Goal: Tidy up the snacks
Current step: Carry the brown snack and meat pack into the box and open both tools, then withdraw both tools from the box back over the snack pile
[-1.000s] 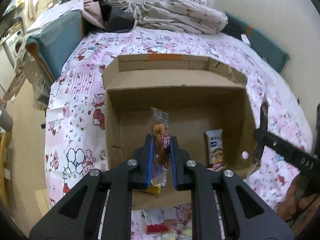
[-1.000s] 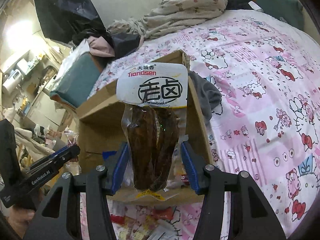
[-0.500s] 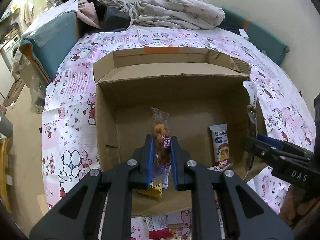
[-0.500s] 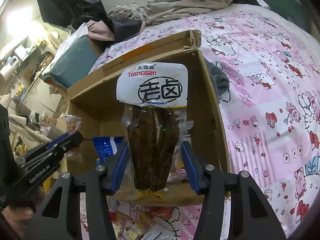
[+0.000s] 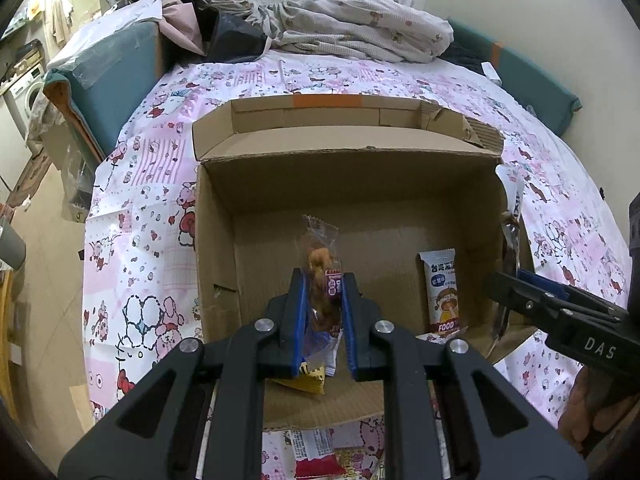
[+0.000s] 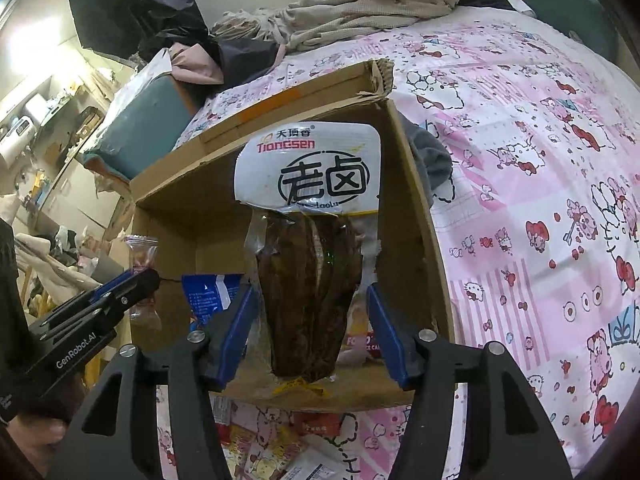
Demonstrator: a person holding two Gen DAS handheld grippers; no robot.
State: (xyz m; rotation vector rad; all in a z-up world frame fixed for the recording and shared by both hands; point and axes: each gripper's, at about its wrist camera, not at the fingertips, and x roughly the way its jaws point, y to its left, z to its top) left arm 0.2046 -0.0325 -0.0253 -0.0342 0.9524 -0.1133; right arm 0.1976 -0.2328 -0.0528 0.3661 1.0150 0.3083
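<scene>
Progress: white snack bar already lies in cardboard box; more packets remain outside | left gripper: clamped on clear snack packet, over box | right gripper: jaws have just been opening, braised-meat pack between them, pads now clear of it, unlike earlier frame.

Both views pretty evenly lit w/ soft indoor light, no harsh shadows. Heavy fisheye warp, black vignette in the corners. Bright blown-out patch top left in the right wrist view. Center's sharp, edges go soft. The cardboard box is shaded inside.
</scene>
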